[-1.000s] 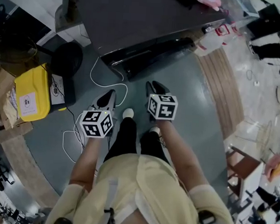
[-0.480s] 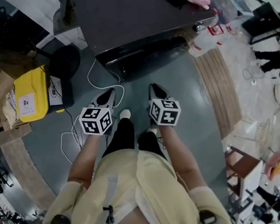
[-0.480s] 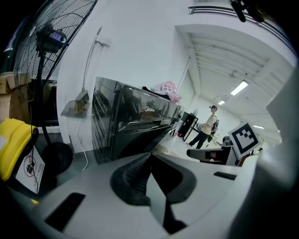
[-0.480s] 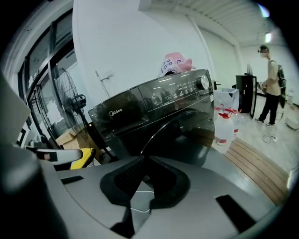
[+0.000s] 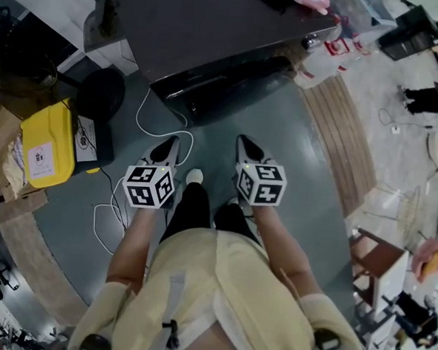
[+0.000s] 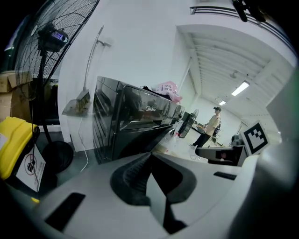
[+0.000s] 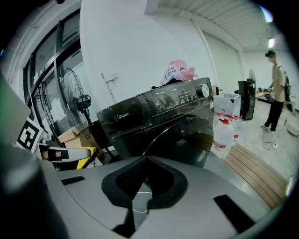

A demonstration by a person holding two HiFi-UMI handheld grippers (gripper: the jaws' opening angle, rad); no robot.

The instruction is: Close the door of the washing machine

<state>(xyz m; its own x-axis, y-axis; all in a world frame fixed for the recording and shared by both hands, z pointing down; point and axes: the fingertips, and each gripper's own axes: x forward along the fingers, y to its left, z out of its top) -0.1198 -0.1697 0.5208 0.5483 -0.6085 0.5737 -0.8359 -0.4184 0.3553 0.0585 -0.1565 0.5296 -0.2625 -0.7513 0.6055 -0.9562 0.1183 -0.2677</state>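
Note:
The black front-loading washing machine (image 5: 213, 30) stands ahead of me, with its round dark door (image 7: 189, 137) lying against its front; whether it is latched I cannot tell. Both grippers hang in the air above my feet, short of the machine and touching nothing. My left gripper (image 5: 169, 147) points at the machine's left side (image 6: 121, 126), jaws together and empty. My right gripper (image 5: 245, 142) faces the door, its jaws closed tip to tip with nothing between them.
A yellow case (image 5: 47, 141) and a standing fan's round base (image 5: 102, 93) sit left of the machine, and a white cable (image 5: 157, 122) trails over the grey floor. Spray bottles (image 7: 224, 128) and wooden boards (image 5: 347, 134) are on the right. A person (image 7: 276, 88) stands far off.
My right gripper's jaws have gone from slightly apart to closed, and it has drawn back a little from the machine. The left gripper has stayed put.

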